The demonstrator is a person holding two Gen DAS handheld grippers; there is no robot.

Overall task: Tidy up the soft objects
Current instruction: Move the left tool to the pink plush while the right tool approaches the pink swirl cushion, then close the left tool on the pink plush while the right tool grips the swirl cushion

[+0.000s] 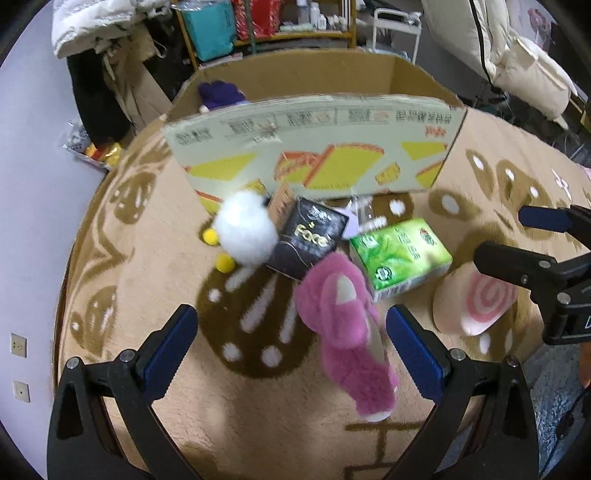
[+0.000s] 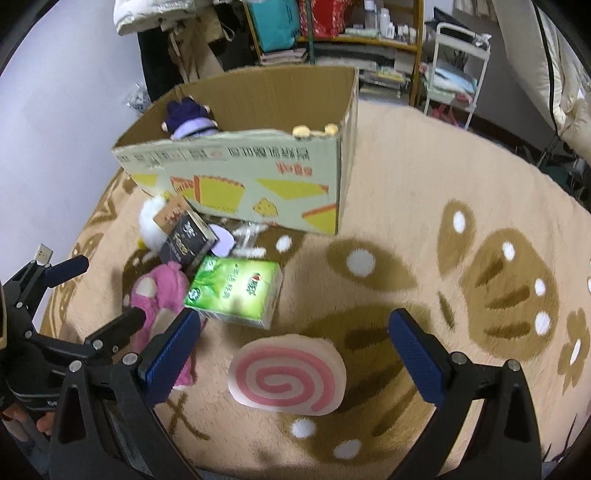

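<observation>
Pink plush [image 1: 347, 332]: long axis toward lower frame, between the wide-open, empty left tool's [image 1: 295, 354] jaws; right tool [image 2: 291, 354] likewise open, empty.

This is a lived-in room of a home, most likely a bedroom or spare room used for storage. A plush tan rug [image 2: 424, 206] with brown and white cartoon shapes covers the floor across the lower half of both views. At the top centre stands a yellow-framed shelf [image 2: 369, 37] crowded with bottles, books and coloured bags (nothing tidy about it). A white metal trolley [image 2: 458, 70] sits at the upper right, pale quilted bedding [image 1: 517, 55] is heaped in the upper right corner, and a white padded coat [image 1: 96, 26] hangs at the upper left.
</observation>
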